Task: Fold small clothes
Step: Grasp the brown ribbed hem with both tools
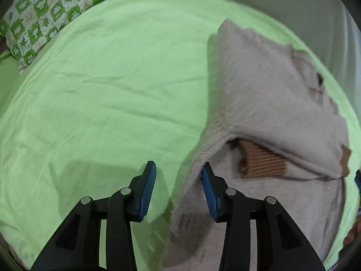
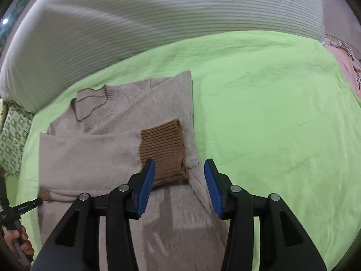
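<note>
My left gripper (image 1: 178, 176) stands with its fingers spread, nothing pinched, over the near edge of the beige sweater (image 1: 259, 103). My right gripper (image 2: 179, 174) is spread too and holds nothing, just above the brown cuff (image 2: 162, 149) of the sleeve folded across the chest. The sweater lies flat on the green sheet (image 2: 270, 113); a patterned pillow (image 1: 45, 15) sits beyond, and a white ribbed bolster (image 2: 158, 13) behind
</note>
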`<action>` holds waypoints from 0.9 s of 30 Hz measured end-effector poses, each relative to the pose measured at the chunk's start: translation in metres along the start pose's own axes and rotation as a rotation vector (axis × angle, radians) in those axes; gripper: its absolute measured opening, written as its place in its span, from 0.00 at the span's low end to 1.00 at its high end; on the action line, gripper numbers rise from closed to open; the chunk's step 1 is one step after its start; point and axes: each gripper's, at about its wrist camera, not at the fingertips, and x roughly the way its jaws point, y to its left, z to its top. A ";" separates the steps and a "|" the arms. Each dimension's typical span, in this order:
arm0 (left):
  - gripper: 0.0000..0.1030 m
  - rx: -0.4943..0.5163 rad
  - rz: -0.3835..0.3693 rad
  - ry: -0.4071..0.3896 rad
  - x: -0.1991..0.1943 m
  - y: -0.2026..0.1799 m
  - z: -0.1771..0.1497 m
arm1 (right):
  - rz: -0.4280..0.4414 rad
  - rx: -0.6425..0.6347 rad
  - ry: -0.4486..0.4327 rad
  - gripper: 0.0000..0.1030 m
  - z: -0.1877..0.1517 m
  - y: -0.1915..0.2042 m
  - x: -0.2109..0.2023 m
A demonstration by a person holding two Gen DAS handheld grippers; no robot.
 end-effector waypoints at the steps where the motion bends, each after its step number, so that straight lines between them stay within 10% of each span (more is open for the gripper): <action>1: 0.39 0.008 -0.020 -0.021 -0.007 -0.002 0.001 | 0.007 0.004 -0.007 0.46 -0.002 0.000 -0.006; 12: 0.50 0.076 -0.036 -0.028 -0.015 -0.010 0.010 | 0.075 0.026 0.068 0.50 -0.054 -0.013 -0.033; 27: 0.65 0.078 -0.188 0.147 -0.051 0.055 -0.148 | 0.038 0.054 0.152 0.50 -0.149 -0.040 -0.087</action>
